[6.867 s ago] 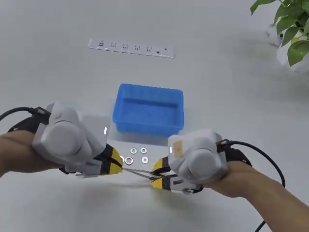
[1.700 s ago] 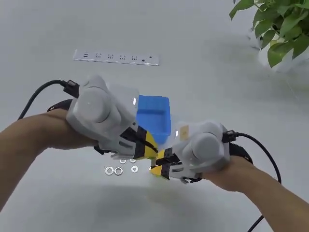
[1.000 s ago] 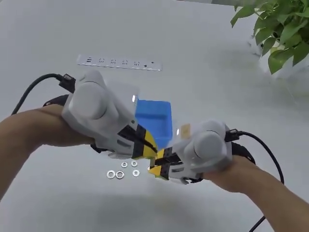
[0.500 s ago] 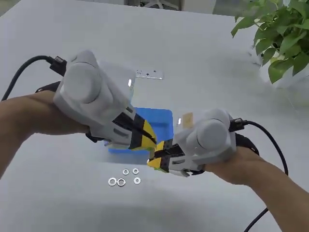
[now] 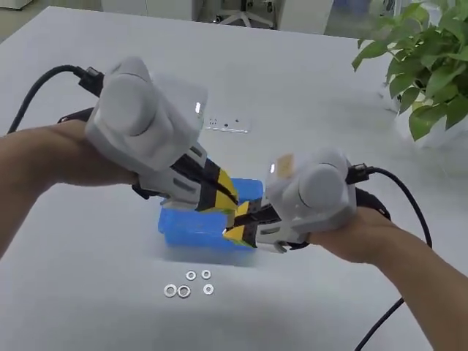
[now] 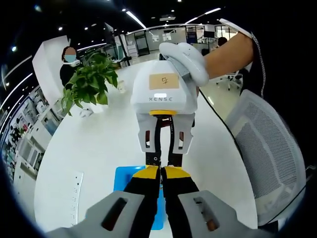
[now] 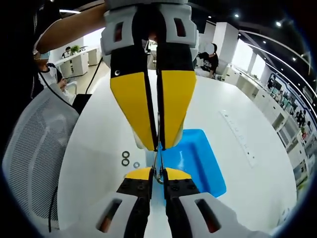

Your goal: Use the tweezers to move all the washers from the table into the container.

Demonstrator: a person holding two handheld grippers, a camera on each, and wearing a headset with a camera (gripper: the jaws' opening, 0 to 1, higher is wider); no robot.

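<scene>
Left gripper (image 5: 224, 198) and right gripper (image 5: 235, 231) fingers clamp the thin tweezers (image 7: 157, 166); light, slippery washers (image 5: 183, 292) likely need pinching across the rim.

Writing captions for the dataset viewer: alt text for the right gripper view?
The right gripper and the left gripper meet tip to tip, both shut on thin metal tweezers, over the edge of a blue container. Washers lie on the white table beside it.
</scene>
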